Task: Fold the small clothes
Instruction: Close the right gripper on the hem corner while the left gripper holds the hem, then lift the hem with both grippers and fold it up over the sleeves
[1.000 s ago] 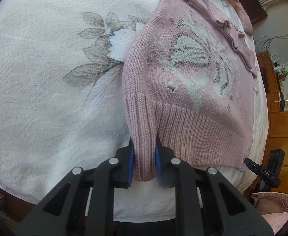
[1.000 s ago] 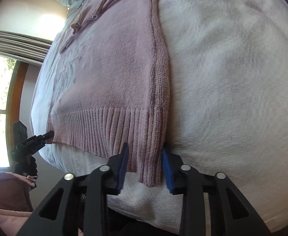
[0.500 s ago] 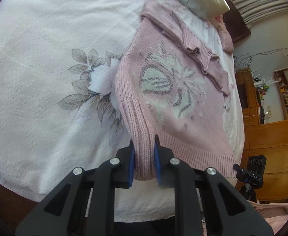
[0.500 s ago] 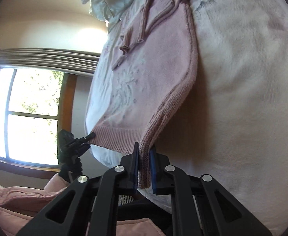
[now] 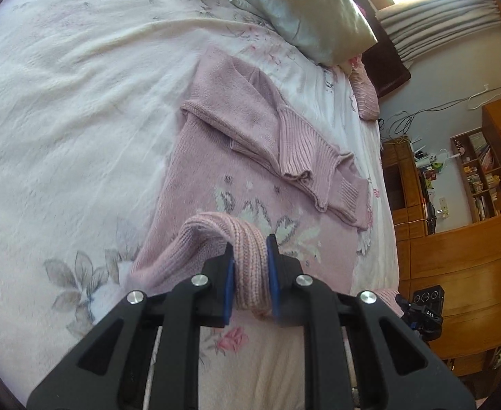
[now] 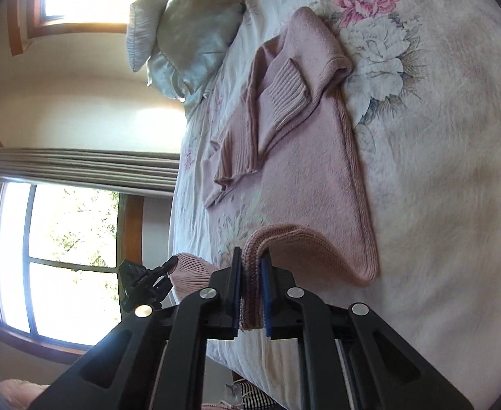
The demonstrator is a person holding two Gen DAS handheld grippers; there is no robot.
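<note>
The left hand-held gripper [image 5: 249, 273] is clenched on one corner of the ribbed hem [image 5: 247, 239] of a pink knitted sweater [image 5: 250, 177], and the right hand-held gripper [image 6: 250, 294] is clenched on the opposite hem corner, seen as a bunched strip of rib between its blue pads [image 6: 265, 287]. Both corners are held lifted off the bed [image 5: 62, 119], so that the lower edge arches upward while the rest of the garment lies flat on the floral bedspread. Further out, both sleeves [image 5: 294, 150] are seen already laid inward across the chest, their ribbed cuffs overlapping near the middle, above the pale flower motif. The side folds are therefore judged to be done; what is left appears to be the carrying of the hem up toward the collar, so that the body is halved, and the flattening of the resulting packet. A pillow [image 5: 312, 10] lies beyond the collar, well apart from the sweater.
</note>
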